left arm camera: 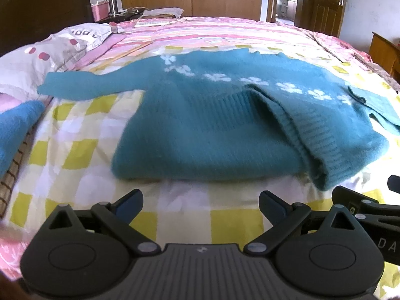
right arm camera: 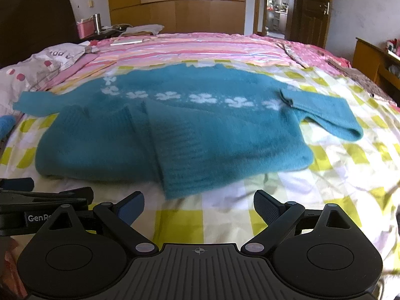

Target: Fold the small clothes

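Ahead of both tools | teal sweater flat on bed | untouched

The left tongs sit at the bottom centre of the left wrist view, fingers spread wide with nothing between them. The right tongs fill the bottom centre of the right wrist view, equally wide and empty. Each pair shows at the lower edge of the other's view, side by side.

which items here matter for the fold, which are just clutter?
Job:
teal sweater
left gripper, open
right gripper, open
checked sheet

Clutter:
pillow
blue cloth
steel flask
pink box
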The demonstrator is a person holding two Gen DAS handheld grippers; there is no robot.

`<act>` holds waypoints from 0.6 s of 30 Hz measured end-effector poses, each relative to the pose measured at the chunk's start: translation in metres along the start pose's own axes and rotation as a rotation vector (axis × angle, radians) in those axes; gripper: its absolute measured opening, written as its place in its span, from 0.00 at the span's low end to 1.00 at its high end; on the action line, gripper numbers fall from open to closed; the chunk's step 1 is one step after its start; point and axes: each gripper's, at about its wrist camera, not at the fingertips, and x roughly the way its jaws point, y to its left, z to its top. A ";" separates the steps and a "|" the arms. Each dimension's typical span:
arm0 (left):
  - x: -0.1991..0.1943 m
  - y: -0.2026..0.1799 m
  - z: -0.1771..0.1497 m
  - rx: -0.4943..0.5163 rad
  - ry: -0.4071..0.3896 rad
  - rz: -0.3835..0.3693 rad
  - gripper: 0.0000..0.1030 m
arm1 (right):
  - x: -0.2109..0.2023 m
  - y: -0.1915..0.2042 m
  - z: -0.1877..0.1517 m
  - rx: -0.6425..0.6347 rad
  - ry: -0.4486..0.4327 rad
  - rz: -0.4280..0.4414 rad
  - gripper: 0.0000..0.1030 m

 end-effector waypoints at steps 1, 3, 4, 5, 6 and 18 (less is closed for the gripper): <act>0.000 0.000 0.002 0.002 0.002 0.003 1.00 | 0.001 0.000 0.002 -0.002 0.003 0.000 0.92; 0.001 0.001 0.006 0.001 0.007 0.003 1.00 | 0.002 -0.001 0.005 0.006 0.009 0.006 0.92; 0.001 0.001 0.007 0.001 0.011 0.003 1.00 | 0.003 -0.002 0.006 0.012 0.015 0.011 0.92; 0.002 0.001 0.009 0.003 0.014 0.003 1.00 | 0.004 -0.003 0.008 0.017 0.019 0.015 0.92; 0.003 0.001 0.011 0.006 0.017 0.004 1.00 | 0.004 -0.004 0.009 0.019 0.022 0.016 0.92; 0.009 -0.004 0.028 0.021 0.048 0.016 1.00 | 0.013 -0.007 0.024 0.016 0.043 0.015 0.92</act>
